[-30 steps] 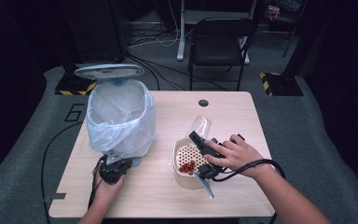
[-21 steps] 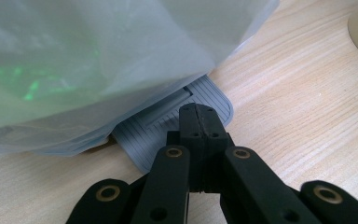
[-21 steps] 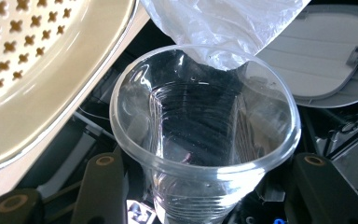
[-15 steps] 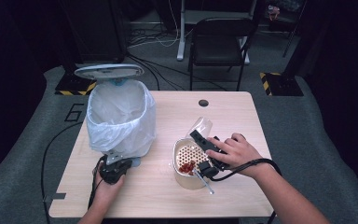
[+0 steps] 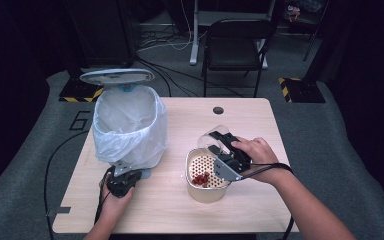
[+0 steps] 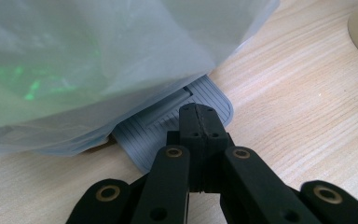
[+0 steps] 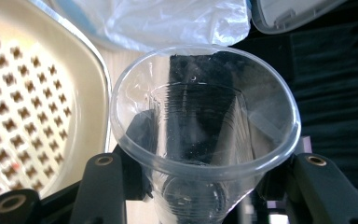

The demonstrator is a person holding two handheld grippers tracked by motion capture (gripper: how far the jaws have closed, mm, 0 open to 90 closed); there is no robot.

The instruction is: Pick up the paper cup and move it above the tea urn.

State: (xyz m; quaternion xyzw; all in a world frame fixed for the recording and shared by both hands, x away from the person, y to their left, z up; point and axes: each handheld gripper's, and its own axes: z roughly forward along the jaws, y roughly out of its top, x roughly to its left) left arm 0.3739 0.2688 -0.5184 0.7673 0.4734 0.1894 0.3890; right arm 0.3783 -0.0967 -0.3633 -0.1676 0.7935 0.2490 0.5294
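Clear cup (image 7: 205, 140) clamped in right tool (image 5: 223, 152), beside strainer bowl (image 5: 205, 192), left tool (image 6: 196, 122) closed

Clear plastic cup (image 7: 205, 135): empty, see-through, ribbed wall, round rim facing the right gripper view's camera. Held in the right gripper (image 5: 219, 148), a black jaw pressed on each side of it. In the high view the cup (image 5: 218, 137) sits tipped on its side, just above the back-right edge of the strainer bowl.

Strainer bowl (image 5: 205, 172): cream, rounded-square, w/ perforated insert full of small holes. Upright on the table, mid-right, near the front. Small heap of red bits (image 5: 200, 178) lies on the insert, toward its left side. In the right gripper view the bowl's (image 7: 32, 100) rim runs right beside the cup.
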